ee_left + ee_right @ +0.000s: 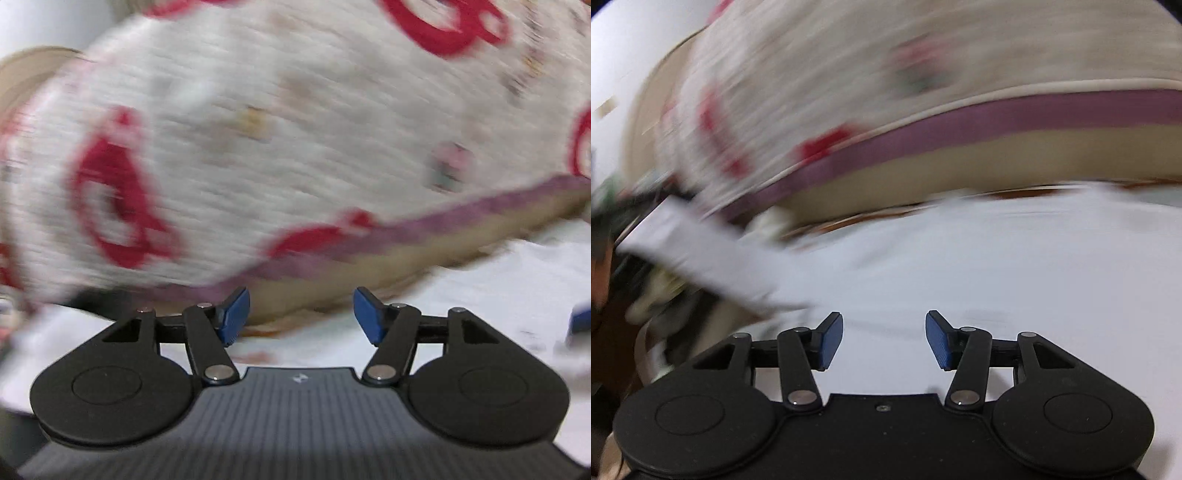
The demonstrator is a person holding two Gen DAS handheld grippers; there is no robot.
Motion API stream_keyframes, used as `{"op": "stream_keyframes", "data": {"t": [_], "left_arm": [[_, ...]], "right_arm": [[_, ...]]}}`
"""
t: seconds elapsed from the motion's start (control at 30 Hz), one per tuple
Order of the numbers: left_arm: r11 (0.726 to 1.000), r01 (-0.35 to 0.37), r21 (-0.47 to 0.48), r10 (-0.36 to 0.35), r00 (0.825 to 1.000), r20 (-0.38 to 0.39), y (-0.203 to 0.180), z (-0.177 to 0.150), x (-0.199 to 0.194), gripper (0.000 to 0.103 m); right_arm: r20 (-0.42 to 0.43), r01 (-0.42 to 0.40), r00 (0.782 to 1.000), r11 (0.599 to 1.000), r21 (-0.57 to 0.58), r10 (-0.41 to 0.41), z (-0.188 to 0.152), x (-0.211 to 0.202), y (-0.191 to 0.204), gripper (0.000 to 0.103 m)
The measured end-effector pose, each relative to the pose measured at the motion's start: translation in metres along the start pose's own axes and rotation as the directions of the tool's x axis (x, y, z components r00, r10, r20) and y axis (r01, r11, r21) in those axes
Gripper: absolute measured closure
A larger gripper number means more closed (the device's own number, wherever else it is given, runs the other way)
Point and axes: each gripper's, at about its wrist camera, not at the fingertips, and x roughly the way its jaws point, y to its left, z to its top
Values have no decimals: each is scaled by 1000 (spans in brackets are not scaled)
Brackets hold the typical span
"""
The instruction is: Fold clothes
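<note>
The left tool [301,315] points forward and downward, its two blue pads [234,314] spread well apart with nothing gripped between them. The right tool [884,341] is angled down likewise, its blue pads [831,341] parted and empty. Both views are blurred.

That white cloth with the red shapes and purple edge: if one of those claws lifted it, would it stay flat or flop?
Probably flop: the patterned cloth drapes in a rounded heap. Its ribbed weave looks soft and grippy, so it is unlikely to slip. The purple trim looks like a firmer edge to pinch, though blur hides detail.
</note>
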Motion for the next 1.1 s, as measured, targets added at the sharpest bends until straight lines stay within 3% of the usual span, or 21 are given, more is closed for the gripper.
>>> {"op": "stream_keyframes", "data": {"t": [0.1,0.17,0.3,0.33,0.4,0.53,0.57,0.63,0.67,0.83,0.9,0.93,0.97,1.0,1.1], "left_arm": [[989,130,68,-124,989,-81,-69,-12,36,41],[961,262,93,-251,961,-112,-118,-22,50,42],[840,528,128,-522,850,-77,-212,-26,55,42],[802,571,177,-568,820,-72,-239,-25,52,42],[739,618,268,-624,778,-71,-283,-23,50,42],[666,669,330,-683,725,-92,-351,-19,63,42],[659,679,324,-692,716,-93,-362,-17,68,42],[668,683,295,-693,716,-89,-380,-14,79,42],[673,685,280,-692,716,-87,-389,-12,84,42],[736,655,171,-649,755,-96,-400,-13,105,42],[750,640,166,-634,767,-96,-403,-15,107,42],[755,633,168,-627,773,-94,-404,-16,108,42],[759,630,167,-624,776,-90,-404,-16,107,42],[761,627,167,-622,778,-87,-403,-17,107,42],[751,633,186,-626,773,-106,-395,-22,102,42]], "right_arm": [[69,181,979,970,162,-194,-19,-83,-76,47],[78,278,949,926,255,-307,-35,-132,-119,47],[50,435,870,813,387,-490,-67,-224,-196,45],[43,464,849,783,414,-526,-75,-246,-213,45],[34,512,794,699,500,-607,-88,-286,-245,44],[32,527,679,516,675,-734,-111,-335,-299,43],[26,528,653,480,701,-757,-117,-340,-308,43],[14,526,605,412,744,-796,-127,-349,-326,43],[19,528,598,411,743,-801,-128,-345,-328,43],[64,513,562,409,755,-825,-133,-327,-337,47],[109,494,521,403,771,-847,-129,-325,-339,50],[127,488,512,409,771,-850,-123,-320,-342,64],[132,485,535,431,761,-835,-115,-316,-345,94],[137,488,552,451,747,-823,-108,-316,-345,94],[247,501,478,492,711,-843,-96,-340,-321,96]]}}
